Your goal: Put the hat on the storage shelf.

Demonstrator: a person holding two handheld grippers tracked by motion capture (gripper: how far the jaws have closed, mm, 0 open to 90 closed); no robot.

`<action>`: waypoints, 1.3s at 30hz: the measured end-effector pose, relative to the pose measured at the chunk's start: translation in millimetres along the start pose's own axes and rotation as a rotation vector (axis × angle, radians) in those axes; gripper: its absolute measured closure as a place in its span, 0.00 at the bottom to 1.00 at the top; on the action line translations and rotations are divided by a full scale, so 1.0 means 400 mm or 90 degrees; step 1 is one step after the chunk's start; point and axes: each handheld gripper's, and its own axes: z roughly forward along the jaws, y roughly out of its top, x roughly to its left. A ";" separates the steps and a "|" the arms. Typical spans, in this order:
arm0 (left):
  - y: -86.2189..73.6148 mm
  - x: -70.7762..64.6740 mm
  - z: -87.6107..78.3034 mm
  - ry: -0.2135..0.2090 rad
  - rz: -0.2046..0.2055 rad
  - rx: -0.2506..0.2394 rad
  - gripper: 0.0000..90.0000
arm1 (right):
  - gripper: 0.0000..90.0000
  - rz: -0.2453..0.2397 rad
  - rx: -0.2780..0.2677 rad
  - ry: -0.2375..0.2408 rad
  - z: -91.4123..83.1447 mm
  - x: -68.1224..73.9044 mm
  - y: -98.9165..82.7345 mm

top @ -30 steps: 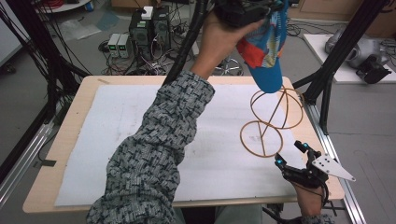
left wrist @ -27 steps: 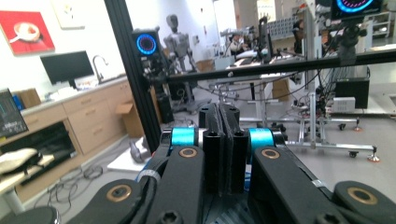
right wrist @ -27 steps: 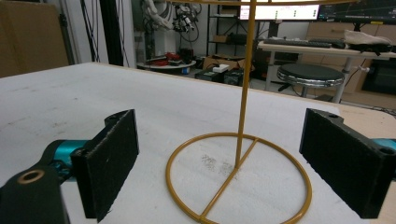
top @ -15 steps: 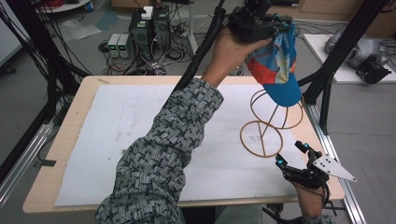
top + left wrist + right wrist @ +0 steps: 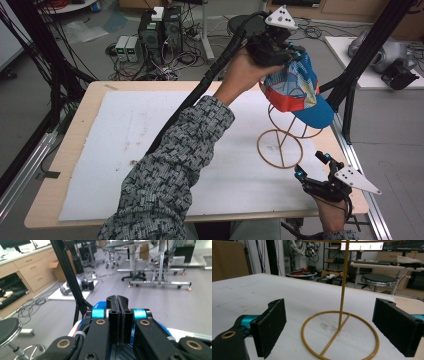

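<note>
High view: the left claw point(image 5: 289, 54) is held up over the far right part of the desk point(image 5: 75, 150), its jaws pressed together on the crown of a cap point(image 5: 295, 87). The cap, striped blue, orange and white with a blue brim, hangs just below and in front of this claw and sits over the top ring of a gold wire stand point(image 5: 281, 142); whether it rests fully on the ring cannot be told. The stand's base ring lies on the white mat point(image 5: 150, 135) below the claw, with the upright rod rising from its middle. Nothing lies between the cap and the stand. A black frame post point(image 5: 360, 55) slants close past the cap on the claw's right. The left forearm, in a patterned sleeve point(image 5: 170, 175), reaches diagonally up from the near edge, with the hand wrapped round the claw's body and the wrist bent downward.

Left claw view: both jaws meet with blue fabric bunched beneath them point(image 5: 100, 306).

Right claw point(image 5: 314, 167): it rests low at the near right corner of the desk, with the jaws wide apart and holding nothing, and points toward the stand. In the right claw view the base ring point(image 5: 339, 335) lies just ahead, between the two pads point(image 5: 272, 327), without touching them. The hand grips it from below the desk's edge.
</note>
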 end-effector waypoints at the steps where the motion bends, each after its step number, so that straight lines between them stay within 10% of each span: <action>1: 0.000 0.000 0.000 0.000 0.000 0.000 0.98 | 0.12 0.000 0.000 0.000 0.000 0.000 0.000; 25: -0.098 -0.027 0.058 -0.007 -0.015 0.061 0.98 | 0.12 0.005 -0.001 0.002 0.003 0.000 -0.001; 39: -0.224 -0.027 0.040 -0.005 -0.074 0.017 0.98 | 0.12 0.001 0.001 0.003 0.003 0.001 0.000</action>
